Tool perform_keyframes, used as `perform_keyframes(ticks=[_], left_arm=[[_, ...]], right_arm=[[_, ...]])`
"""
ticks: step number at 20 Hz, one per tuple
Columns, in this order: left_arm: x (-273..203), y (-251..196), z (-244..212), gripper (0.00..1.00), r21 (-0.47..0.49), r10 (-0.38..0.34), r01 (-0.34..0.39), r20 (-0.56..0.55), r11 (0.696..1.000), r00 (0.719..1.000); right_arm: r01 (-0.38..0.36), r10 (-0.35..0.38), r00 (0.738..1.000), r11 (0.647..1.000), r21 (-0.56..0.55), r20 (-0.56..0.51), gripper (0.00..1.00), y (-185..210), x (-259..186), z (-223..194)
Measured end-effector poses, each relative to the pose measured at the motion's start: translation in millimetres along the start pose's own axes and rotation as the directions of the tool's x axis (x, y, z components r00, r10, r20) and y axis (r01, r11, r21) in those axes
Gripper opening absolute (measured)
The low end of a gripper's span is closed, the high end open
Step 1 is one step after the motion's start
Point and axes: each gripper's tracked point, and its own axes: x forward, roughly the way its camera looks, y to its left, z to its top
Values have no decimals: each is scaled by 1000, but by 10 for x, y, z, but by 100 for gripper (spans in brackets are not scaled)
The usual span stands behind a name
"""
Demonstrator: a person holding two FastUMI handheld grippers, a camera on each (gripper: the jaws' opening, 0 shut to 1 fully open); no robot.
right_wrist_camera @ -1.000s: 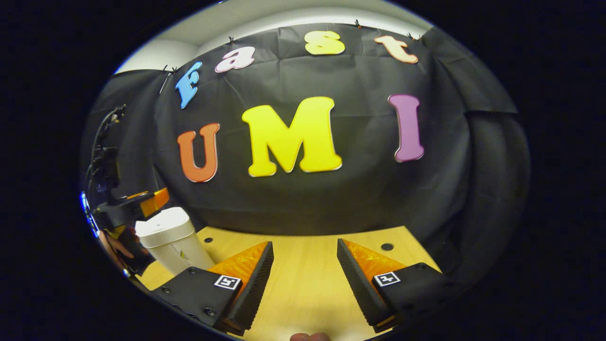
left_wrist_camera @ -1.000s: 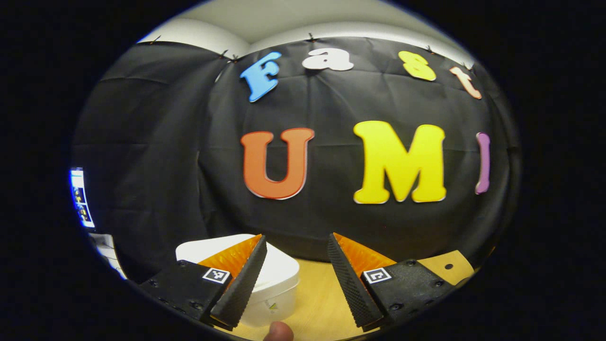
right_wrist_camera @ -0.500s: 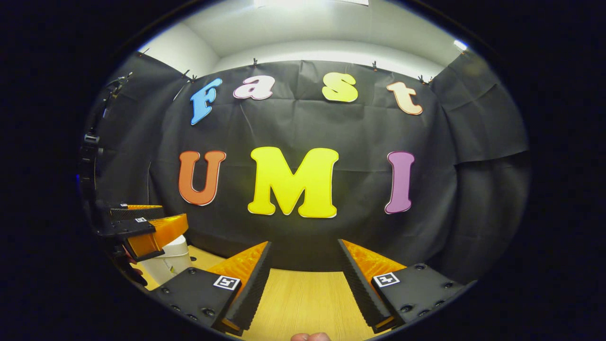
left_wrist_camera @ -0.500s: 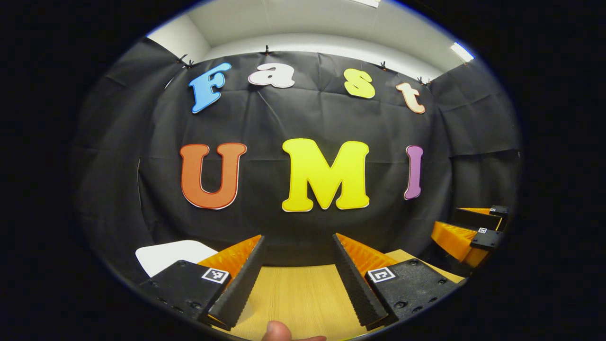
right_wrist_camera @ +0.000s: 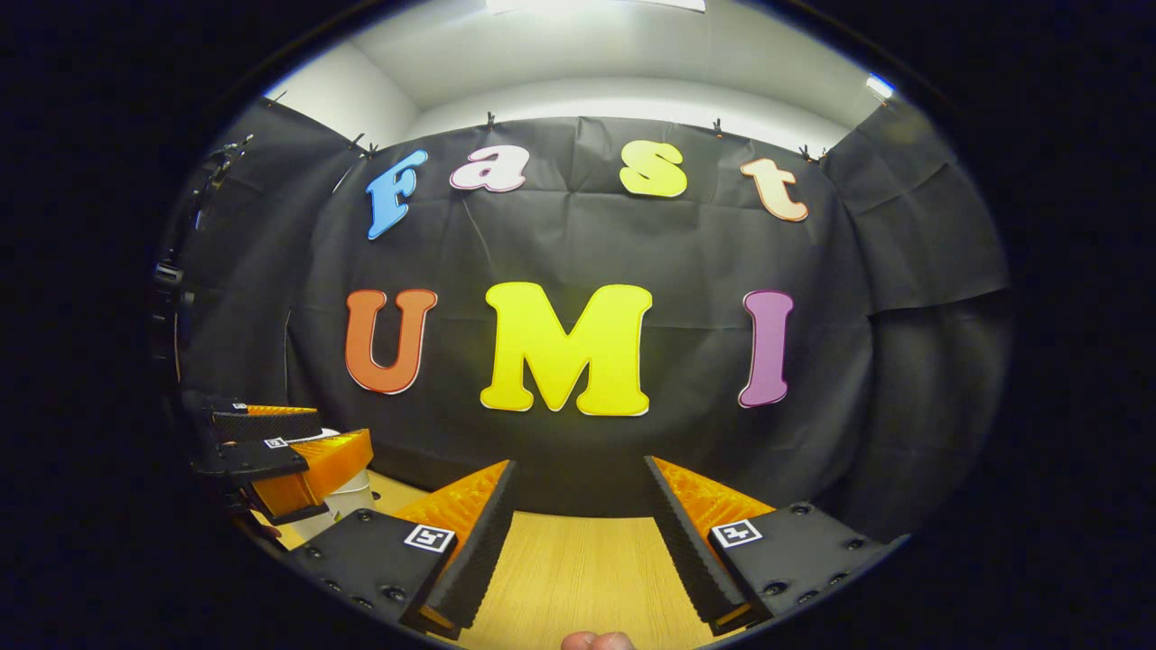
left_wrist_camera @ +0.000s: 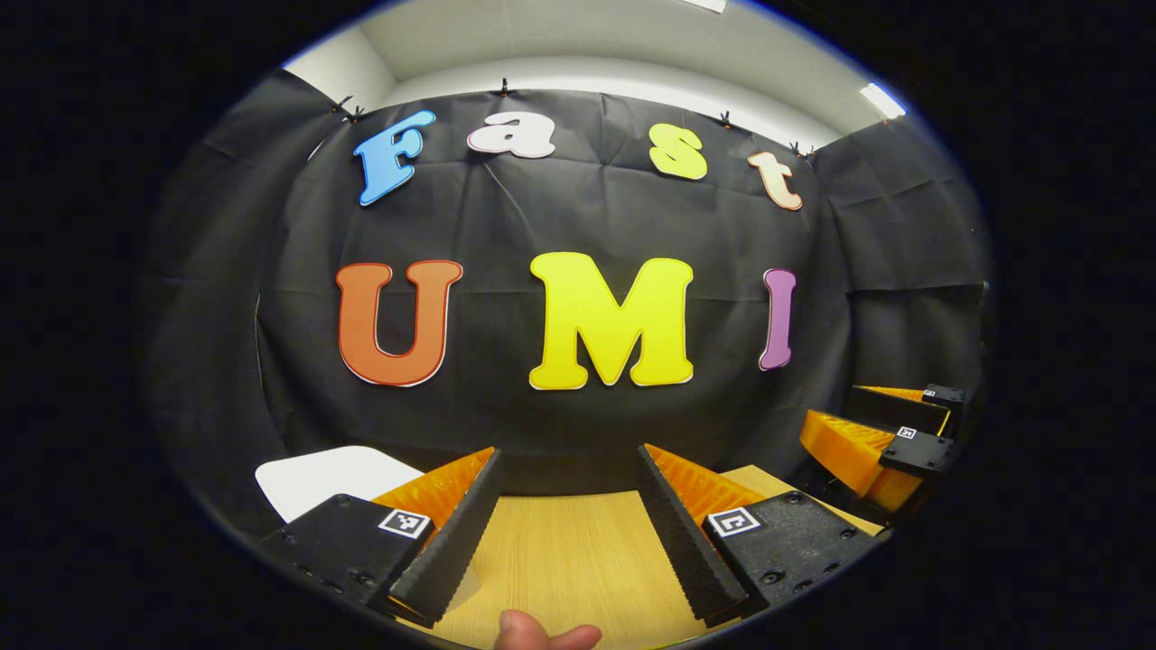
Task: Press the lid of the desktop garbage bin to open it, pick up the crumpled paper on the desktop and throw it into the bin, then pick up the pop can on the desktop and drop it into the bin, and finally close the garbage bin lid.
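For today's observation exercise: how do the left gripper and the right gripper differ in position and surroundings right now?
1. The left gripper has the white bin just past its left finger; the right gripper has bare wooden table ahead.
2. In the right gripper view, the left gripper overlaps the bin; the right gripper stands apart from it.

Shared: both are open, hold nothing, and face the black cloth wall.
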Motion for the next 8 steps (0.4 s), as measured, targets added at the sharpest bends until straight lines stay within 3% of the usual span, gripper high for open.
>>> perform_keyframes(ticks=[1,8], left_arm=[[-7,3,2,95,-1,1,-1,1,1000,1000],[-113,-25,50,95,1,-4,4,17,1000,1000]], right_arm=[[-3,3,1000,1000,-1,-2,84,2,-3,-14],[-13,13,1000,1000,8,4,83,18,-10,25]])
